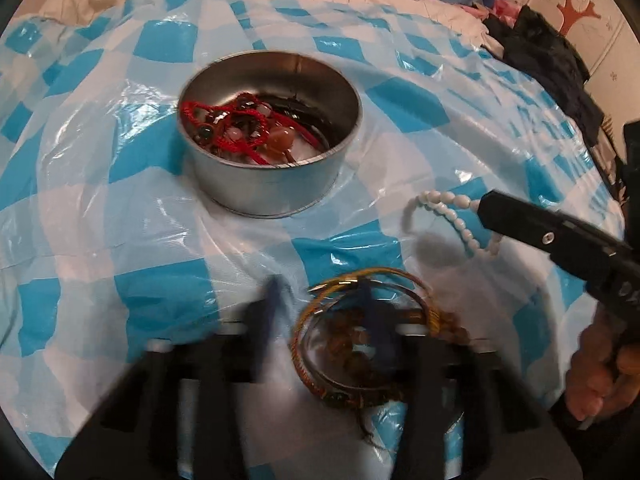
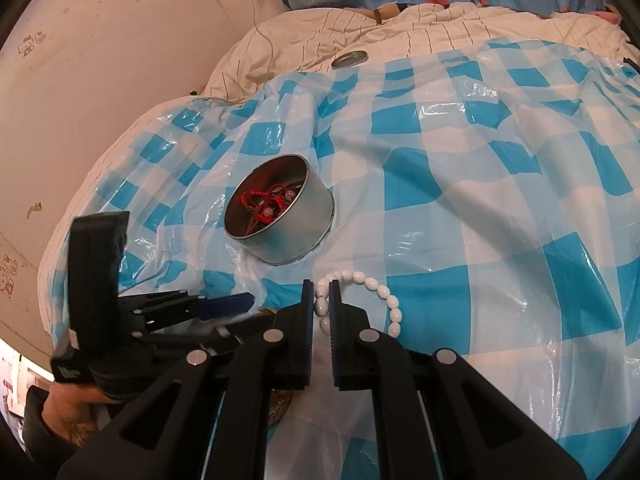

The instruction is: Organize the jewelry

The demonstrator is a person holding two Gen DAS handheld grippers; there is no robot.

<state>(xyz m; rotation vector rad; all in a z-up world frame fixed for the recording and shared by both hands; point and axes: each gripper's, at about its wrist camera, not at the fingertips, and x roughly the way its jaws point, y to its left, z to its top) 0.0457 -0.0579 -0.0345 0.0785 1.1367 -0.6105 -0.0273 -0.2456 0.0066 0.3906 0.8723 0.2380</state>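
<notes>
A round metal tin (image 1: pixel 272 184) holding red cord bracelets with beads (image 1: pixel 236 120) stands on the blue-and-white checked plastic sheet (image 1: pixel 100 208); it also shows in the right wrist view (image 2: pixel 298 224). My right gripper (image 2: pixel 322 300) is shut on a white bead bracelet (image 2: pixel 384 294), which also shows in the left wrist view (image 1: pixel 448 210) at the right gripper's tip (image 1: pixel 486 210). My left gripper (image 1: pixel 320 292) is open and blurred, its fingers straddling gold and silver bangles (image 1: pixel 360 320) with brown beads (image 1: pixel 352 344) on the sheet.
A metal lid (image 2: pixel 350 58) lies at the far edge of the sheet on the striped bedding (image 2: pixel 400 32). Dark clothing (image 1: pixel 548 64) lies at the right. A wall (image 2: pixel 100 80) borders the bed on the left.
</notes>
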